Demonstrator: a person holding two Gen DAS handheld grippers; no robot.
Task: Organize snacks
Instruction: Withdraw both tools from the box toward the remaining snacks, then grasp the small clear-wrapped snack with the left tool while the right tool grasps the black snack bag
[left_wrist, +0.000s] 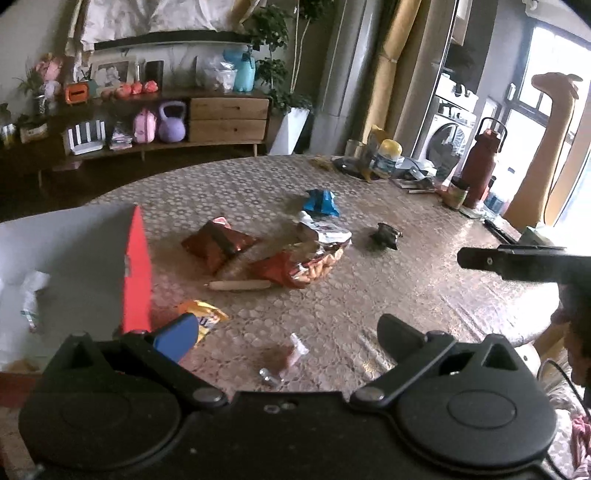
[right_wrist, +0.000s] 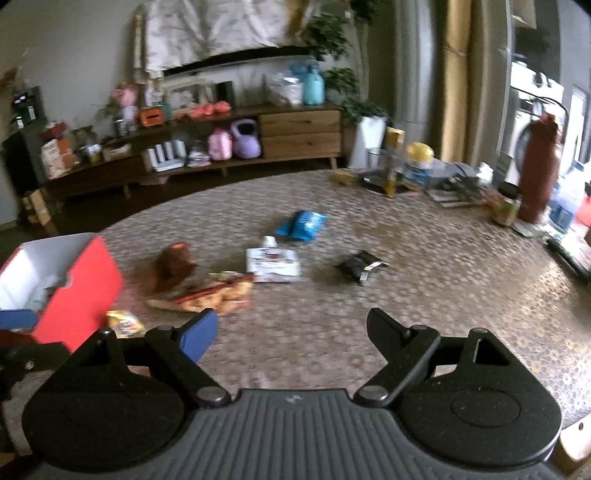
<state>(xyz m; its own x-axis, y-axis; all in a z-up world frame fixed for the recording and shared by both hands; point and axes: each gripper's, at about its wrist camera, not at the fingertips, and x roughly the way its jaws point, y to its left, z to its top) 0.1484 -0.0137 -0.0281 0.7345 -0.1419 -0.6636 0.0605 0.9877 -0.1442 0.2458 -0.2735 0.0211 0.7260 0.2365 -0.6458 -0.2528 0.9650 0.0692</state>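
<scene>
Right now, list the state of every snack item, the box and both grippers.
left gripper: open, empty
right gripper: open, empty
red box: open, white inside
blue packet: lying flat on the table
black packet: lying apart from the others
orange chip bag: torn open, crumpled
dark red bag: lying flat
yellow packet: beside the box

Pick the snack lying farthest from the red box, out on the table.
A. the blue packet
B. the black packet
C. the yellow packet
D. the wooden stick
B: the black packet lies far to the right of the red box, beyond the other snacks on the table.
</scene>
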